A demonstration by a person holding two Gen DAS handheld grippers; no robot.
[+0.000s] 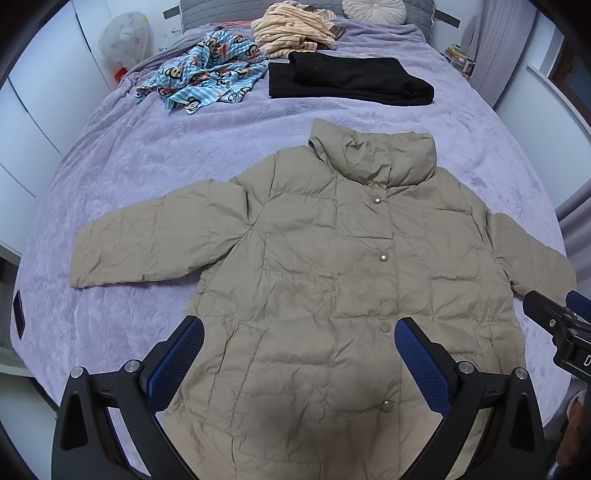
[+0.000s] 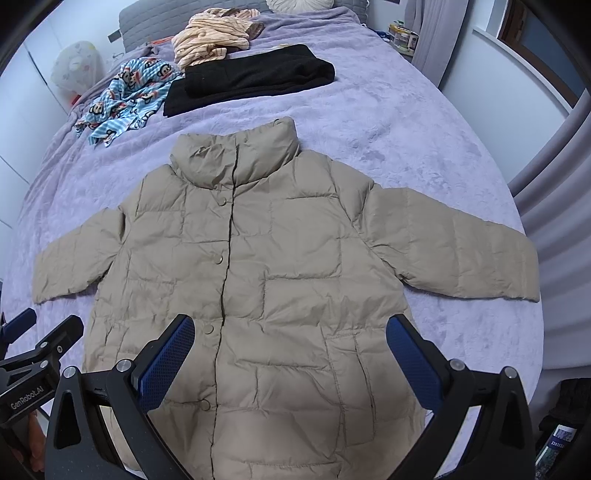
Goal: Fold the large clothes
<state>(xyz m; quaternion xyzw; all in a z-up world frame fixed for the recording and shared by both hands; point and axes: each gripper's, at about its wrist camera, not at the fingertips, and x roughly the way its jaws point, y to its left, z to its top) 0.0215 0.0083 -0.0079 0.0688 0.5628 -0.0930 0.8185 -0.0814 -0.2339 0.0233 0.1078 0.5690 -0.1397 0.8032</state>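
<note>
Both grippers, left gripper [image 1: 299,354] and right gripper [image 2: 290,352], hover fingers spread, empty, over the hem of the beige puffer jacket [image 1: 332,266] lying flat on the bed [image 1: 147,166] (probably light, puffy, slippery shell: pinch cuffs or hem).

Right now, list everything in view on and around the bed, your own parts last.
puffer jacket: one, khaki, spread flat front-up mid-bed, snaps closed, sleeves out.
black garment: one, folded, beyond the jacket's collar.
monkey-print garment: one, blue, crumpled, left of the black one.
striped garment: one, cream, heaped near the headboard.
round cushion: one, pale, at the headboard.
bedspread: one, lilac, covering the bed.
fan: one, white, left of the bed.
left claw: one, black with blue pads, open above the jacket's hem.
right claw: one, same colours, open above the hem.
</note>
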